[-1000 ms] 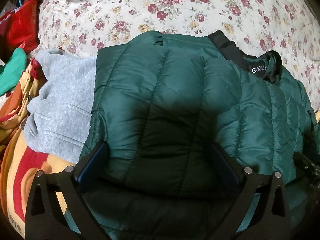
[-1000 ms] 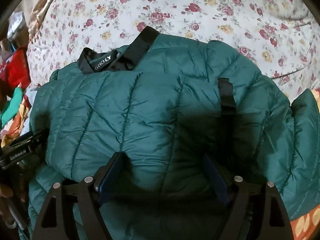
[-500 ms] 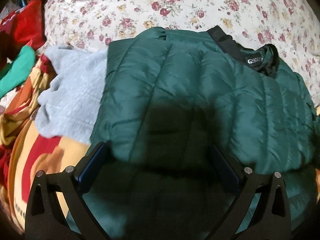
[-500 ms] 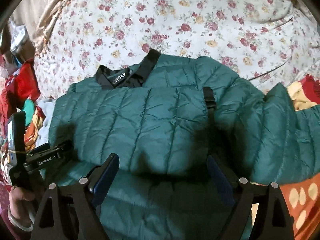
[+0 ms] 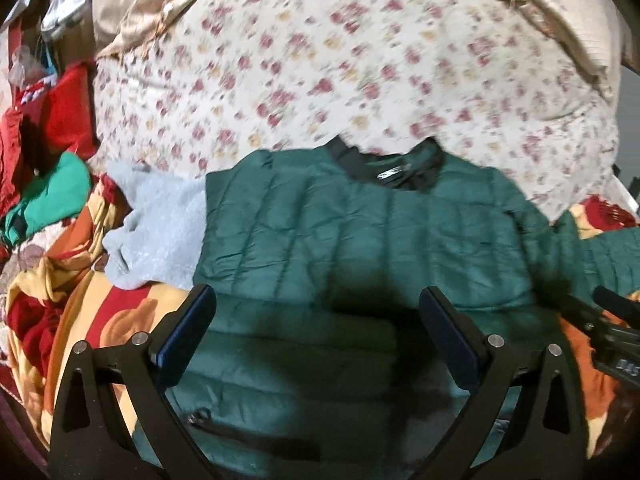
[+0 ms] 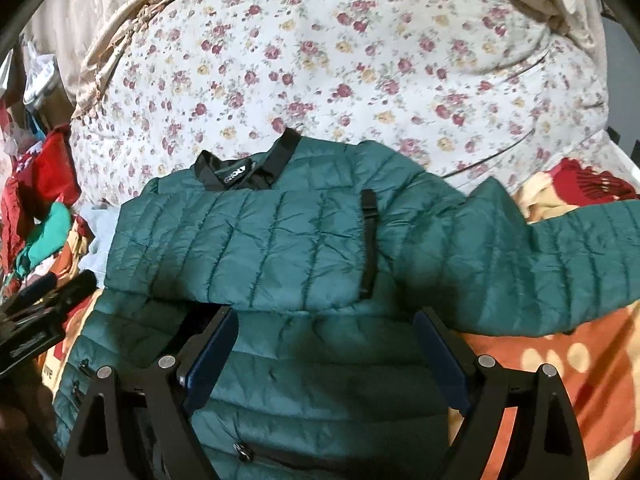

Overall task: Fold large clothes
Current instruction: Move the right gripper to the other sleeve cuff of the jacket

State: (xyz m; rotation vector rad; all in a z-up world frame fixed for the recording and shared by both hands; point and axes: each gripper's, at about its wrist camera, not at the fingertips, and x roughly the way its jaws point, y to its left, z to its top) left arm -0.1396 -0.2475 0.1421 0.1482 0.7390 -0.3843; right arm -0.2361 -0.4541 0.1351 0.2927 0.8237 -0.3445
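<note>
- The left tool [image 5: 318,330] has two matte black fingers [image 5: 100,400] with triangular cut-outs.
- Each finger carries two round silver screw heads near its top.
- A dark blue flat pad lines each finger's inner face.
- The right tool [image 6: 324,344] has the same black build, silver screws and blue pads [image 6: 208,360].
- Small white lettering marks the side of each tool's black body; it is unreadable.

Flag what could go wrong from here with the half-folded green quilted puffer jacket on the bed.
1. One sleeve of the green quilted puffer jacket lies spread out to the side, unfolded; it may drag the fold open when lifted.
2. The puffy folded-over top layer may spring back, since both the left gripper and right gripper are open above it.
3. The grey knit garment touches the jacket's edge and could get snagged.
</note>
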